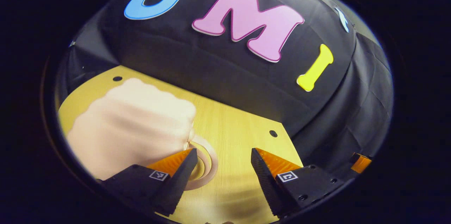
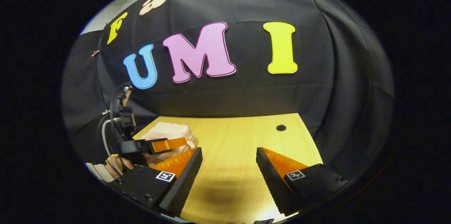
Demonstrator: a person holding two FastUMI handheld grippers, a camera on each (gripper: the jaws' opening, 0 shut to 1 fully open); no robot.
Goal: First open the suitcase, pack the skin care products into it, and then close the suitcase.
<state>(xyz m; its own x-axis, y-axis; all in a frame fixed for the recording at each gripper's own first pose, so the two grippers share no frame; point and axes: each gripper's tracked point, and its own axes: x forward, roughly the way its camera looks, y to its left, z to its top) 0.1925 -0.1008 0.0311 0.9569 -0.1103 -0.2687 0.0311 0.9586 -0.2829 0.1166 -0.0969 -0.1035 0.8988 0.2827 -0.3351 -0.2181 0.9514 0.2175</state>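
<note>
Hovering over the wooden table, the left gripper stood released, jaws apart and empty; the right gripper likewise. A pale pink suitcase lay blurred at table's left, closed as far as could be told. Judged a light, stiff, smooth shell, likely slippery; best gripped at the lid's edge or seam.

no text or label can be read.
</note>
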